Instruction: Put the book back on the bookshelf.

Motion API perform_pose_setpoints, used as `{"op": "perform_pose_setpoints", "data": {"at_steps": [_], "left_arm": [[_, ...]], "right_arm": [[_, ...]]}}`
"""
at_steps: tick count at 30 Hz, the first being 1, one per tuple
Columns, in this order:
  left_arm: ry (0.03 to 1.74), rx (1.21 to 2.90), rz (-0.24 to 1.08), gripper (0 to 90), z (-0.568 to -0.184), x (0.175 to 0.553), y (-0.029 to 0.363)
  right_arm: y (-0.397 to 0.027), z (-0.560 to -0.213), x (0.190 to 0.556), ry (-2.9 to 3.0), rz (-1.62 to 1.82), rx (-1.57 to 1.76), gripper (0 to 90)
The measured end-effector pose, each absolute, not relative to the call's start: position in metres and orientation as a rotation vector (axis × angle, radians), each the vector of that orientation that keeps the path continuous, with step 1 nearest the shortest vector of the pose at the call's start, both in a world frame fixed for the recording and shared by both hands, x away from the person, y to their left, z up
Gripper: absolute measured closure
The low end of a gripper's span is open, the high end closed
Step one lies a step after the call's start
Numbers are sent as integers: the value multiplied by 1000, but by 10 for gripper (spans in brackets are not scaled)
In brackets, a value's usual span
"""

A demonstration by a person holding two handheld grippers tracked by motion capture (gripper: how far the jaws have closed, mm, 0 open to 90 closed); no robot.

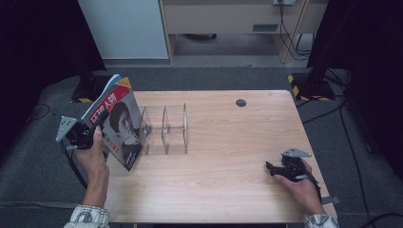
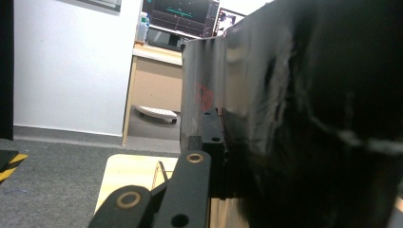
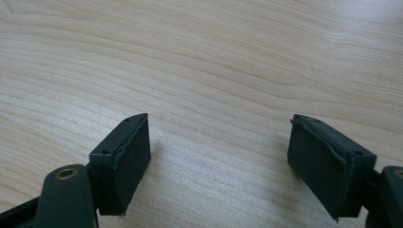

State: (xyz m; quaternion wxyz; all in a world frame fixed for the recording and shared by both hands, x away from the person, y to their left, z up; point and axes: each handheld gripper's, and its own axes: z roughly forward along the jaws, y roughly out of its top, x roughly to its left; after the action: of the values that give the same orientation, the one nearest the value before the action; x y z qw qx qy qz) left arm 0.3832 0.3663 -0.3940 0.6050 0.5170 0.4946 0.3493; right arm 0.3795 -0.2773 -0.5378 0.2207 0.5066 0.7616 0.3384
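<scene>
A magazine [image 1: 119,121] with a red title and a portrait on its cover is held upright off the table's left edge, tilted, just left of a clear acrylic divider rack [image 1: 164,129]. My left gripper [image 1: 95,135] is shut on the magazine's lower edge. In the left gripper view the glossy dark cover [image 2: 294,109] looms close on the right, with one black jaw pressed against it. My right gripper [image 1: 271,168] rests low at the table's front right, open, with nothing between its pads [image 3: 126,156] but bare wood.
The wooden table [image 1: 228,190] has a round cable hole [image 1: 241,102] near its far edge. Behind it stand a light wood desk [image 1: 228,19] and a white cabinet [image 1: 126,26]. Black stands flank the table, with cables on the grey floor.
</scene>
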Motion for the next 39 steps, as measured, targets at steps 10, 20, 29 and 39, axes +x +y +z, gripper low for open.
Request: {"op": "perform_pose_setpoints", "data": {"at_steps": [10,20,29,39], "left_arm": [[1147,1192,807,863,-397,383,366],[1143,1197,811,861,-398,382,364],[1151,1208,825,855,-400,380,361],[1157,1213,828,851,-402,380,361]], "right_arm": [[-277,-538,379,2106,936,1401,226],[-277,-538,379,2107,936,1401,226],[-277,-538,379,2107,937,1401,226],[-277,-538,379,2108,938,1398,226]]}}
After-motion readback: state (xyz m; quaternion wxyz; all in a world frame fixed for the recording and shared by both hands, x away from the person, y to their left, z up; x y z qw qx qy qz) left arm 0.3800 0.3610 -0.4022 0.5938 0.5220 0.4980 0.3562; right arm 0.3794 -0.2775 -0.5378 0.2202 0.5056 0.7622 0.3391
